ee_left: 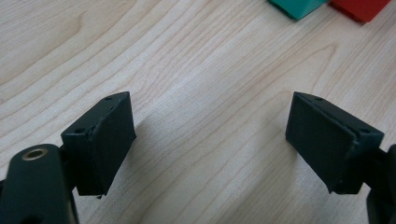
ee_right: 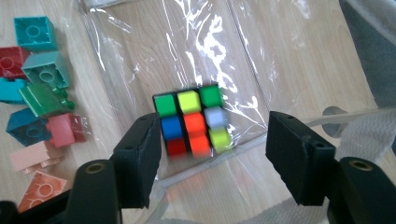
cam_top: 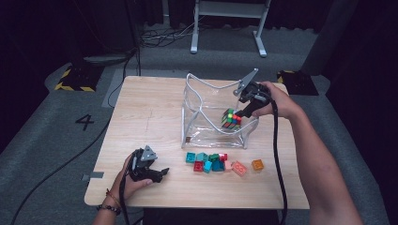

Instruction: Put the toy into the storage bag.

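right gripper (ee_right: pixel 212 154): jaws apart, and they aren't gripping anything. One jaw sits just beside the cube's left edge in the right gripper view, the other stands well off to its right with a gap. Can't tell if the near jaw actually touches it.
cube (ee_right: pixel 192 122): a colour-tile puzzle cube, sitting inside the clear bag, between and just past the jaws. Green, yellow, blue, orange, red and white tiles face the camera. It looks a bit blurry.
cube from above (cam_top: pixel 231 118): low in the bag, toward its right side, right at the tip of the right gripper (cam_top: pixel 241 114).
bag (cam_top: pixel 206 108): a see-through plastic one with a white rim, standing open on the far right part of the table. The right hand reaches in from its right side.
left gripper (ee_left: pixel 210 135): jaws wide apart with just bare wood between them, holding nothing. In the high view it's (cam_top: pixel 162 173) at the near left of the table, well away from the bag.
bricks (cam_top: pixel 216 161): a loose row of teal, red, green, pink and orange ones in front of the bag, between the two grippers.
table (cam_top: pixel 150 108): light wood.
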Available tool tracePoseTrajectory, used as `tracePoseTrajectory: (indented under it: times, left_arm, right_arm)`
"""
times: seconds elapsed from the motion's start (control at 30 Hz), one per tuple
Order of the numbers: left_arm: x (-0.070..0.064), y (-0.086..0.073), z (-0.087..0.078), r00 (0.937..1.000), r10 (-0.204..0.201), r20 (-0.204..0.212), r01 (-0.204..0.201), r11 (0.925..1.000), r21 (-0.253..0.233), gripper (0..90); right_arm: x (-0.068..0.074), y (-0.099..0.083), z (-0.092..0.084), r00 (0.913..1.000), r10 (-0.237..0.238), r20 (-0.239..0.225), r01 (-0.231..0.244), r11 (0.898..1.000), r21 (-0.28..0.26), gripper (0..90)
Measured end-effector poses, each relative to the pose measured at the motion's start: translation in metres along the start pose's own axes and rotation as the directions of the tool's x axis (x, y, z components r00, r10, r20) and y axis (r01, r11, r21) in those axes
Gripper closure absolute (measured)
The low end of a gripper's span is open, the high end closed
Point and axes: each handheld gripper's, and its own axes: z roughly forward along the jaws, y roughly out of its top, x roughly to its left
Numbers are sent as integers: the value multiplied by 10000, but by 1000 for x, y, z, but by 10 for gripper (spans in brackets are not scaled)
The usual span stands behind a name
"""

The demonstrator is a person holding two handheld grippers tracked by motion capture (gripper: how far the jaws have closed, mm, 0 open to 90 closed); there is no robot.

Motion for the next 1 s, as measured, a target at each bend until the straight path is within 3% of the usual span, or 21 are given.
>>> tracePoseTrajectory:
  times: [0.33, 0.57, 0.73, 1.0]
  left_arm:
    - [0, 0, 0, 10000, 0, 4, 0, 10000, 16, 158]
    - [0, 0, 0, 10000, 3, 11, -3, 10000, 17, 158]
    - [0, 0, 0, 10000, 7, 9, -7, 10000, 14, 158]
    - [0, 0, 0, 10000, 4, 4, -4, 10000, 18, 158]
  right_arm:
    - [-1, -4, -4, 10000, 59, 67, -56, 9990, -434, 391]
    - [2, -9, -12, 9993, 286, 230, -258, 9931, -1140, 380]
    - [6, -15, -21, 9982, 395, 450, -301, 9809, -1923, 365]
    - [13, -27, -36, 9933, 920, 701, -665, 9501, -3047, 340]
